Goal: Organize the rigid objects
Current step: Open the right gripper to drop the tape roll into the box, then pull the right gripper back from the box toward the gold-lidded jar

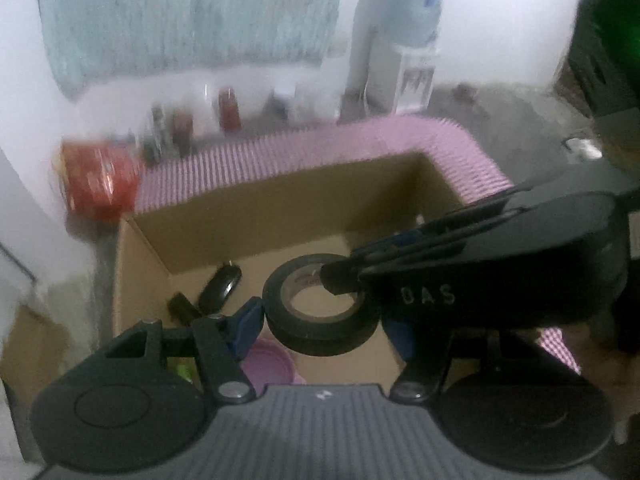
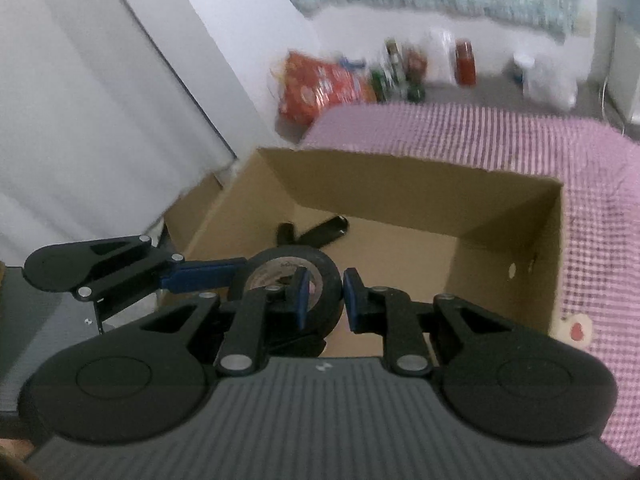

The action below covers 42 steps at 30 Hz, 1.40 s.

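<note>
A roll of black tape (image 1: 320, 312) hangs above the open cardboard box (image 1: 280, 204), held by both claws at once. The left claw (image 1: 324, 320) spans the roll's outside, one blue pad (image 1: 250, 326) pressed on each flank, its jaws about half spread. The right claw (image 2: 325, 294) pinches the roll's wall, one pad (image 2: 301, 298) inside the core and the other on the outer face, jaws nearly shut. In the left wrist view the right claw's arm reaches across the roll's far right edge and hides it. On the box floor below lie a black computer mouse (image 1: 222, 286), a small dark object (image 1: 182, 306) beside it and a lilac round lid (image 1: 266, 364) near the front. The box rests on a pink checked cloth (image 2: 500, 140). Beyond it, against the wall, stand a red packet (image 2: 320, 88) and several blurred bottles (image 2: 404, 68).
</note>
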Each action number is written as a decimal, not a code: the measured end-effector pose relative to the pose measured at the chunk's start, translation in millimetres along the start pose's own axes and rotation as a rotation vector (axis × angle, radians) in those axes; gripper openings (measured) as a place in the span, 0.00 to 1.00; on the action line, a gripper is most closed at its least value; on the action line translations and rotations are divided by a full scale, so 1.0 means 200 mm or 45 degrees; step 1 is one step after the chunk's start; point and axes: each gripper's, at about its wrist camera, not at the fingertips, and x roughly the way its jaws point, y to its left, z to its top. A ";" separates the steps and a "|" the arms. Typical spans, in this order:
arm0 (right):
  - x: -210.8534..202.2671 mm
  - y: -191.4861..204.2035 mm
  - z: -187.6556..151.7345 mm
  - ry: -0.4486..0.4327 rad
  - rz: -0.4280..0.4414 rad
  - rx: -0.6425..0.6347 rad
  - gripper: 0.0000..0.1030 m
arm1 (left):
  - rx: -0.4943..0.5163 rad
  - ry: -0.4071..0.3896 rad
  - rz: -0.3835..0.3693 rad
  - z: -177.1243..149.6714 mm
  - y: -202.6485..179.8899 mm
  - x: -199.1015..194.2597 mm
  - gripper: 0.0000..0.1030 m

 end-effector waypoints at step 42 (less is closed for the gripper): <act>-0.08 -0.14 -0.09 -0.197 0.256 0.287 0.41 | -0.137 -0.065 -0.018 0.01 0.16 -0.15 0.79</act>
